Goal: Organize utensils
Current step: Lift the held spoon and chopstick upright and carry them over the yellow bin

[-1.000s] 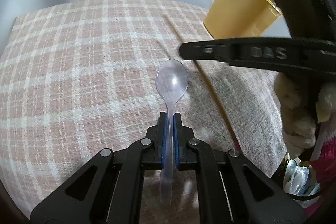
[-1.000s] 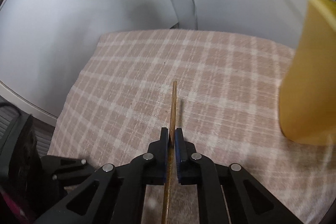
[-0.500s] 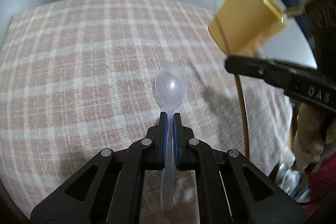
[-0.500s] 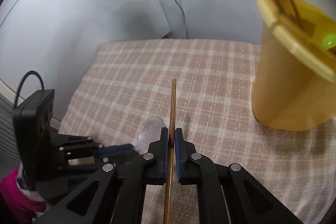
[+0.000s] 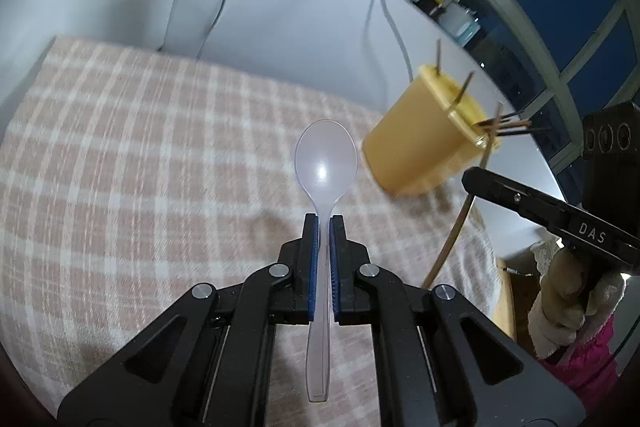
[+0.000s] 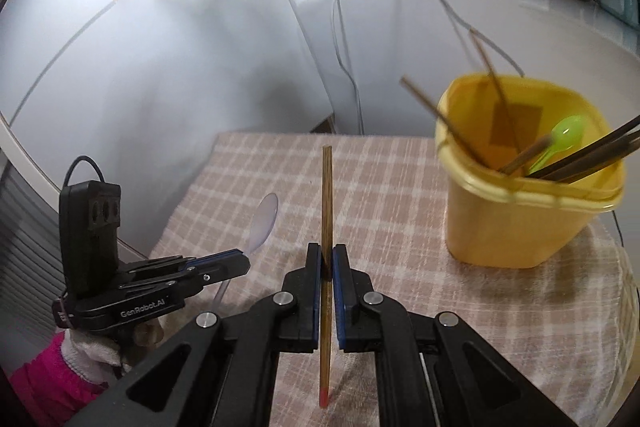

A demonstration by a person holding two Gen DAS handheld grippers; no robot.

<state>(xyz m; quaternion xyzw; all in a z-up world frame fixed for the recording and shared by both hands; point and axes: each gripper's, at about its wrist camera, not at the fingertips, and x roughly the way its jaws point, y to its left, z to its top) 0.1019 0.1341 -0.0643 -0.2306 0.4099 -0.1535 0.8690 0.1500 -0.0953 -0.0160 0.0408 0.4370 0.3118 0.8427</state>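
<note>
My left gripper (image 5: 324,223) is shut on the handle of a clear plastic spoon (image 5: 325,163), bowl pointing forward, held above the checked cloth (image 5: 140,167). My right gripper (image 6: 327,255) is shut on a wooden chopstick (image 6: 326,203) with a red end, held upright-forward above the cloth. The yellow utensil bucket (image 6: 524,219) stands to the right ahead and holds several chopsticks and a green spoon (image 6: 560,139). The bucket also shows in the left wrist view (image 5: 424,143), right of the spoon. The left gripper (image 6: 224,267) with the clear spoon (image 6: 264,223) shows at the lower left of the right wrist view.
A pink-and-white checked cloth (image 6: 392,195) covers the small table. White appliances (image 6: 200,67) stand behind it with a power cable (image 6: 344,39) hanging down. The right gripper body (image 5: 560,223) sits at the right of the left wrist view.
Both grippers have risen and tilted up with their loads. The bucket's open top has come into the right wrist view and it has drawn away in the left wrist view.
</note>
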